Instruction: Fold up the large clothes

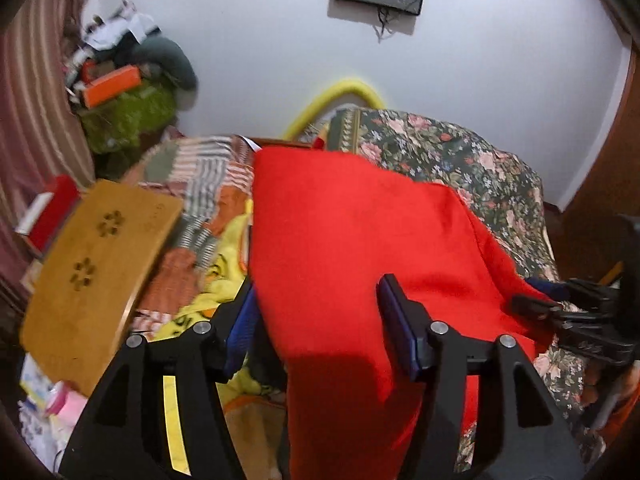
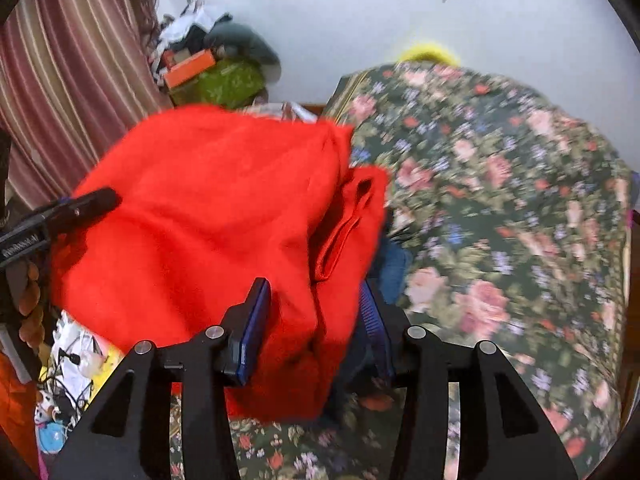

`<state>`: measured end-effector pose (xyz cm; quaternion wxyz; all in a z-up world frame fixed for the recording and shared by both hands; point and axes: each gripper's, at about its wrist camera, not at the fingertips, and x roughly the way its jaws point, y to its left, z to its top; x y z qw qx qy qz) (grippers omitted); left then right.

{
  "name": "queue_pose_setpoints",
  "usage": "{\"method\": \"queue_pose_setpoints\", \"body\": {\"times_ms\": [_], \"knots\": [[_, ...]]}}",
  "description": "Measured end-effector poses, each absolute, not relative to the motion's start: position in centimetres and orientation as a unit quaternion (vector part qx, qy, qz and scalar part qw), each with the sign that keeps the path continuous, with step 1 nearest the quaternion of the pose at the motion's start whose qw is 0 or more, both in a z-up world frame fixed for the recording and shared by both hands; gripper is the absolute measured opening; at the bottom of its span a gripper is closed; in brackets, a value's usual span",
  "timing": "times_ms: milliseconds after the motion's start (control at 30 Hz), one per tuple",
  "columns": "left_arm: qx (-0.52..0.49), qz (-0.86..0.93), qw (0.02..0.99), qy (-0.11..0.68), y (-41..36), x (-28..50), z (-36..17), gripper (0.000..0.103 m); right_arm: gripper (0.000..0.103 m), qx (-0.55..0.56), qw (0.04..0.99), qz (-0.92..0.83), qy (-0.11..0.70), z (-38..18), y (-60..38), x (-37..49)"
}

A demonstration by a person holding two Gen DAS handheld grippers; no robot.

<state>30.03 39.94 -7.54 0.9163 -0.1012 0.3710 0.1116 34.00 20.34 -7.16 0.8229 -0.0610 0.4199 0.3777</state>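
A large red garment (image 1: 340, 240) lies bunched on the floral bedspread (image 1: 480, 160). My left gripper (image 1: 318, 300) is open, its blue-padded fingers (image 1: 394, 312) standing wide on either side of the cloth's near edge. In the right wrist view the red garment (image 2: 208, 208) fills the left half, with a folded cuff or strap showing. My right gripper (image 2: 316, 304) is open with red cloth lying between its fingers (image 2: 258, 312). The right gripper shows at the right edge of the left wrist view (image 1: 560, 312). The left gripper shows at the left of the right wrist view (image 2: 72, 208).
A wooden lap table (image 1: 96, 272) lies at the left on a patchwork quilt (image 1: 200, 184). A yellow printed cloth (image 1: 224, 280) is beside it. A clutter pile (image 1: 128, 92) sits in the far corner by striped curtains (image 2: 60, 60). Small items (image 2: 72, 360) lie at the bed's left.
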Motion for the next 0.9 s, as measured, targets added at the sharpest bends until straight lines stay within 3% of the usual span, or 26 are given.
{"method": "queue_pose_setpoints", "body": {"times_ms": [200, 500, 767, 900], "knots": [[-0.052, 0.147, 0.937, 0.312, 35.8, 24.4, -2.4, 0.059, 0.043, -0.034, 0.851, 0.386, 0.353, -1.4, 16.7, 30.2], [-0.008, 0.147, 0.978, 0.15, 26.0, 10.1, 6.5, 0.06, 0.043, 0.017, 0.883, 0.434, 0.18, 8.4, 9.5, 17.5], [-0.006, 0.155, 0.987, 0.042, 19.2, -0.4, 9.0, 0.06, 0.042, 0.029, 0.887, 0.454, 0.084, 10.9, 5.5, 7.9], [-0.014, 0.17, 0.985, 0.022, 17.1, -3.3, 8.5, 0.067, 0.043, 0.026, 0.899, 0.434, 0.06, 10.7, 4.6, 5.6]]}}
